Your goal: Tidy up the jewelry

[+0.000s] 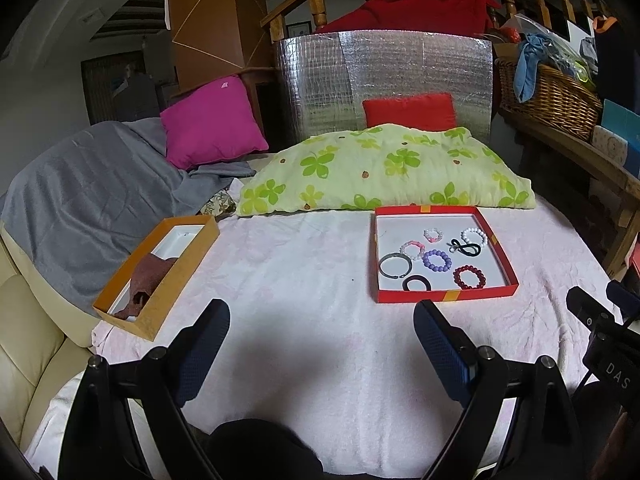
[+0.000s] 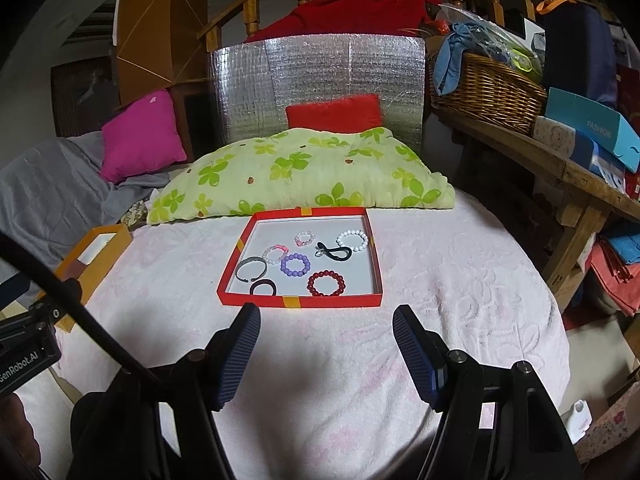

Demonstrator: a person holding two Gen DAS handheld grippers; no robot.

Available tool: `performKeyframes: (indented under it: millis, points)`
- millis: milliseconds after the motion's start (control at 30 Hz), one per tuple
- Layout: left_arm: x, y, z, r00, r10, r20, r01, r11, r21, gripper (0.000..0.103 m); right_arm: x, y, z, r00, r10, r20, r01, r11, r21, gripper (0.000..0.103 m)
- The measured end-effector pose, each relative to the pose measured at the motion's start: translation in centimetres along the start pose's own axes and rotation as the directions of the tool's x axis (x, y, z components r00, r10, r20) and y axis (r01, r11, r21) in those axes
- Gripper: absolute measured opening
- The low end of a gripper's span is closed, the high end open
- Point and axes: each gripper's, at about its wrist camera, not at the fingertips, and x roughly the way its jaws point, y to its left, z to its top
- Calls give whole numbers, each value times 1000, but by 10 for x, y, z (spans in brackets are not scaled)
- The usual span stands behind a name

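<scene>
A red tray (image 1: 446, 295) (image 2: 300, 301) lies on the pale pink bedcover. It holds several bracelets: a dark red beaded one (image 1: 469, 277) (image 2: 326, 283), a purple one (image 1: 437, 260) (image 2: 295, 264), a white one (image 1: 475, 237) (image 2: 352, 239), a grey bangle (image 1: 395, 265) (image 2: 251, 269) and a black band (image 1: 416, 282) (image 2: 263, 288). An orange box (image 1: 182, 272) (image 2: 70, 258) with a brown cloth (image 1: 150, 282) inside lies to the left. My left gripper (image 1: 322, 320) is open and empty, short of both boxes. My right gripper (image 2: 326, 320) is open and empty, just in front of the red tray.
A green clover pillow (image 1: 384, 172) (image 2: 300, 172) lies behind the tray. A pink cushion (image 1: 212, 120), grey blanket (image 1: 88, 200) and silver foil board (image 1: 384, 80) stand beyond. A wooden shelf with a wicker basket (image 2: 488, 92) and boxes runs along the right.
</scene>
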Motion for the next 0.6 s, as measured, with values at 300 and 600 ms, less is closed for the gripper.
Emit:
performKeyframes:
  millis: [300, 600]
  points:
    - [-1, -1, -1, 1000, 2, 0, -2, 1000, 8, 93, -2, -3, -2, 1000, 0, -1, 0, 1000, 11, 72]
    - [-3, -1, -2, 1000, 5, 6, -5, 1000, 10, 93, -6, -5, -1, 1000, -4, 12, 4, 1000, 22, 72]
